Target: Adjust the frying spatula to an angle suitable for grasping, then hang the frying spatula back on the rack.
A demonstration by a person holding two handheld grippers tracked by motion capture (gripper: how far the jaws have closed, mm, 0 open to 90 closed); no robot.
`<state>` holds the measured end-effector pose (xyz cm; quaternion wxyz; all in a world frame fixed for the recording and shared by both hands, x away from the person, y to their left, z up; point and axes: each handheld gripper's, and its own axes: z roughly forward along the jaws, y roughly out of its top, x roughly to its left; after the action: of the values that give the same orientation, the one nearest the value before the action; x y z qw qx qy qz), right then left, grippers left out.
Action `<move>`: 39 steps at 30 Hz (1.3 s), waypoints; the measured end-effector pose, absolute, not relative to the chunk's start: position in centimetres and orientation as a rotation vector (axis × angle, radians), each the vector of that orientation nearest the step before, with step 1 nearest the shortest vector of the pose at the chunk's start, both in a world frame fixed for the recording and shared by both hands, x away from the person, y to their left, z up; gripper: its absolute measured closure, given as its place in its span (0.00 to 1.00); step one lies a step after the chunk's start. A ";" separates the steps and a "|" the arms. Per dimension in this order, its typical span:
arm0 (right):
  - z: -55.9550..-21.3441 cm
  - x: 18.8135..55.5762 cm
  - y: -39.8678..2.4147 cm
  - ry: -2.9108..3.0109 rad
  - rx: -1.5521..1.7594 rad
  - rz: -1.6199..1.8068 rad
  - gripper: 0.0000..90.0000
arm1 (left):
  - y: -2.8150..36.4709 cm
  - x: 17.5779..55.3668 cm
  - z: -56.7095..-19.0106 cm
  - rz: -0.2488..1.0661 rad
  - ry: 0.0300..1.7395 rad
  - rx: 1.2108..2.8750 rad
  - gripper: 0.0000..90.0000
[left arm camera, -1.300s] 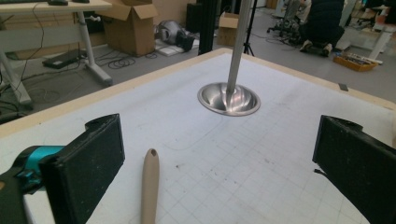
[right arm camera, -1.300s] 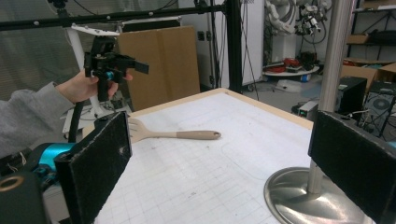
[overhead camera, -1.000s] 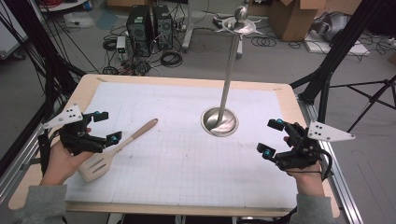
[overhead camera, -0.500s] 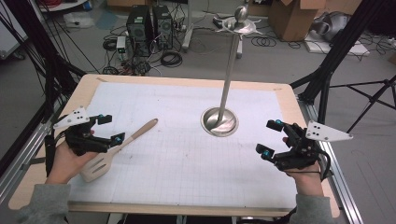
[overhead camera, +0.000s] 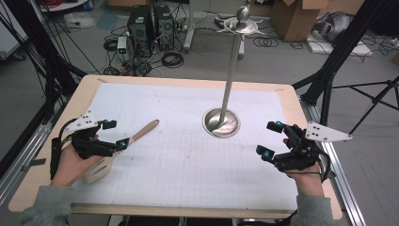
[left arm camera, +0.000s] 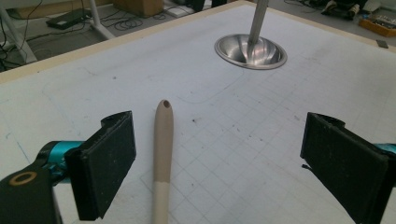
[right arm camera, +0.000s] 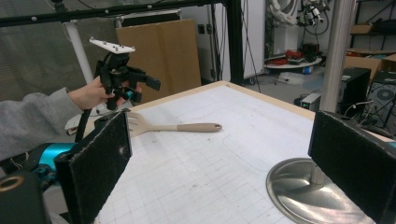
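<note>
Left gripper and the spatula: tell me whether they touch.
Apart. In the left gripper view the left gripper has its jaws wide, and the spatula handle lies on the mat between them with clear gaps on both sides.

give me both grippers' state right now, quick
left gripper: open, jaws either side of the spatula handle, not gripping it
right gripper: open, holding nothing
</note>
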<state>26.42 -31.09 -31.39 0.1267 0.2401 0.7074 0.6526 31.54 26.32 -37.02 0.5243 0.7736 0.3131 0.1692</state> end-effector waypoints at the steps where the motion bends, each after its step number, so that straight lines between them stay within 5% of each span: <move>1: -31.4 26.4 -31.1 2.064 0.695 1.898 0.05 | 26.3 31.6 -37.1 0.404 0.750 1.850 0.12; 24: -31.5 26.5 -30.8 2.085 0.691 1.892 0.05 | 26.5 32.0 -39.0 0.475 0.807 1.961 0.16; 39: -31.5 26.8 -30.0 2.115 0.664 1.900 0.05 | 26.3 31.9 -39.7 0.471 0.871 2.076 0.29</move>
<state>26.79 -30.00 -31.49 0.1110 0.2260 0.7199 0.6468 31.89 26.29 -39.69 0.4085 0.8237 0.3459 0.1871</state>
